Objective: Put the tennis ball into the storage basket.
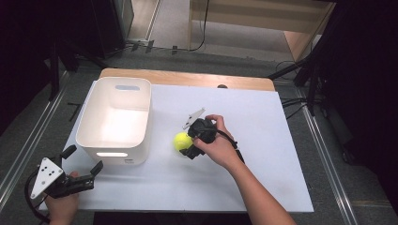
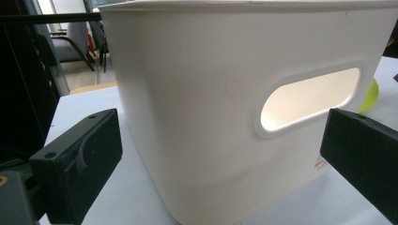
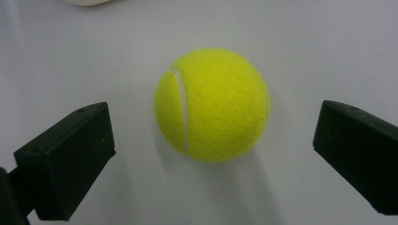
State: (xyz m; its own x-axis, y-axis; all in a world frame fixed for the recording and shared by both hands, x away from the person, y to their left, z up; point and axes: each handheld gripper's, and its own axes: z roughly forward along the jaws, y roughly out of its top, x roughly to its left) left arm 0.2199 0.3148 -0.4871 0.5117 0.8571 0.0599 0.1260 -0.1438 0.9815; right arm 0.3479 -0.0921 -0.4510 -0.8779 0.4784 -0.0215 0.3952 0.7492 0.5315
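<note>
Yellow tennis ball (image 3: 212, 105) rests ungrasped on the tabletop (image 1: 263, 140) between the spread right tool (image 3: 213, 140); transfer into the white bin (image 1: 115, 119) remains. Left tool (image 1: 83, 161) spread, idle.

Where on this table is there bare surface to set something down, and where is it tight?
The widest free patch is the white table top right of the right gripper, out to the right edge. A second runs along the near edge, between the left gripper and the forearm. Tight: the strip between the white bin and the tennis ball.
</note>
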